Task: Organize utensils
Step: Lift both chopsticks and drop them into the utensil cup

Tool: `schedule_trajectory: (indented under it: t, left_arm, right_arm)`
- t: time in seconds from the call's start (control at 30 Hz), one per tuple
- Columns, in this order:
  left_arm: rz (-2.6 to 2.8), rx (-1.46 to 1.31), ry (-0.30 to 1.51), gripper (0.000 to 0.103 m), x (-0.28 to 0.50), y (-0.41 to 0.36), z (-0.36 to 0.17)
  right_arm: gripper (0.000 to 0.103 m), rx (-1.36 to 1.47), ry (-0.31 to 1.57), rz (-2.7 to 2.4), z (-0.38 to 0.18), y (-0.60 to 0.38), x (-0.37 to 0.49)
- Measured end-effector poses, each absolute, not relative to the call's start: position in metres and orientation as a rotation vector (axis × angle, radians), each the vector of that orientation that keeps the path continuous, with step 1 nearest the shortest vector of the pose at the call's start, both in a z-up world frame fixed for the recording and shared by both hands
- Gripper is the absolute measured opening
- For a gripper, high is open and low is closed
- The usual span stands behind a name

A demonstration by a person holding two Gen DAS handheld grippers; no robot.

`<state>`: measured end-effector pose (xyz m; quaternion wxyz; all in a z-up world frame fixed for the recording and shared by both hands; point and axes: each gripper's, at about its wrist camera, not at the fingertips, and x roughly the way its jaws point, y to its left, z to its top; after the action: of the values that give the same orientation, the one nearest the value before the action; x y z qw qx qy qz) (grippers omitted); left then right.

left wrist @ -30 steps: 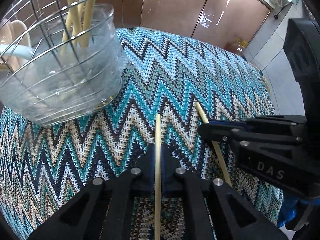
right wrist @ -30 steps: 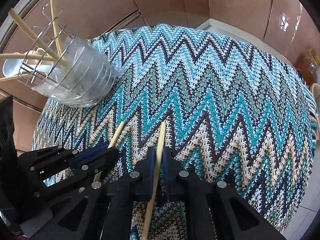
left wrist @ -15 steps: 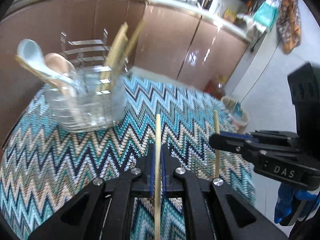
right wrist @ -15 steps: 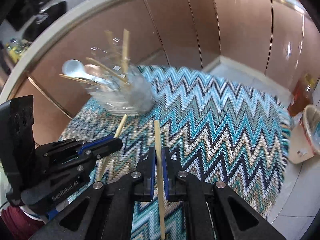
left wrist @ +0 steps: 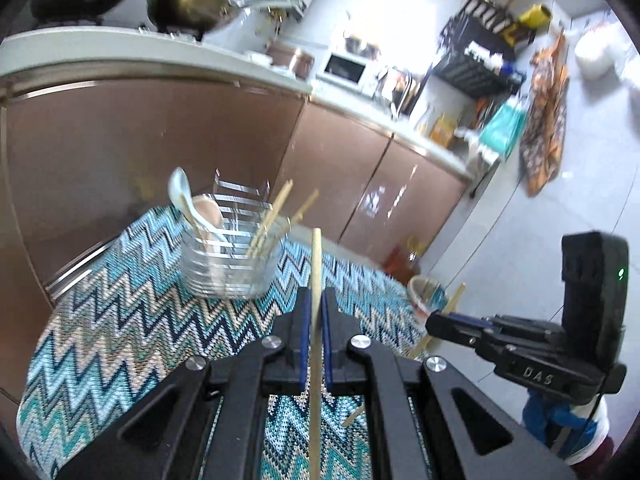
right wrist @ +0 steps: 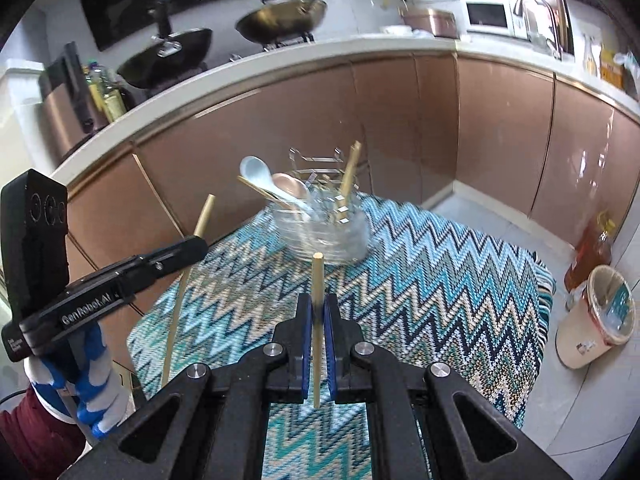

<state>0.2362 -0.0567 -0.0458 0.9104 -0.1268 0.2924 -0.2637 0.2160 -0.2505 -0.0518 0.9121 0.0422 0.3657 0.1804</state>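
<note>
1. Both hand-held grippers have risen since the earlier frames: the utensil holder [left wrist: 230,256] now sits lower and farther off in both views, and the kitchen counter [right wrist: 256,68] behind it has come into sight.
2. Left hand-held gripper [left wrist: 315,312]: clenched on a chopstick [left wrist: 316,320], pinched between the blue pads. The stick runs straight along the fingers, its far tip projecting toward the utensil holder.
3. Right hand-held gripper [right wrist: 317,316]: clenched on a second chopstick [right wrist: 317,320], also between blue pads, its blunt tip pointing at the base of the utensil holder [right wrist: 324,228].
4. Both sticks are off the zigzag-patterned cloth [left wrist: 120,320] covering the worktop, on the near side of the utensil holder.
5. Utensil holder: a clear tub with a wire rack, standing on the far part of the cloth. It contains a pale blue spoon [right wrist: 260,174], a pinkish spoon [right wrist: 290,186] beside it, and several chopsticks leaning at angles.
6. In the right wrist view the left hand-held gripper [right wrist: 192,246] appears to the left of the utensil holder, held by a gloved hand [right wrist: 86,384].
7. A waste bin [right wrist: 596,316] stands on the floor to the right of the utensil holder, beyond the cloth's edge.
</note>
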Motion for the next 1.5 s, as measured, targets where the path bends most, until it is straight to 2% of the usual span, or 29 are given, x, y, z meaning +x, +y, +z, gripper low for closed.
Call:
schedule_trajectory:
  t: [0.33, 0.67, 1.0, 1.3, 1.5]
  left_arm:
    - [-0.516, -0.351, 0.398, 0.005, 0.187, -0.006, 0.011]
    - [-0.373, -0.432, 0.215, 0.005, 0.238, 0.004, 0.04]
    - [-0.267, -0.44, 0.065, 0.005, 0.34, -0.035, 0.02]
    - [-0.228, -0.43, 0.045, 0.005, 0.418, -0.078, -0.022]
    - [-0.141, -0.377, 0.014, 0.005, 0.439, -0.099, -0.062]
  right_arm:
    - [0.006, 0.046, 0.625, 0.425, -0.004, -0.22, 0.173]
    - [0.006, 0.102, 0.453, 0.468, 0.02, -0.219, 0.22]
    - [0.006, 0.104, 0.297, 0.448, 0.021, -0.232, 0.307]
    - [0.006, 0.087, 0.34, 0.429, -0.019, -0.244, 0.37]
    - [0.006, 0.064, 0.385, 0.409, -0.049, -0.245, 0.386]
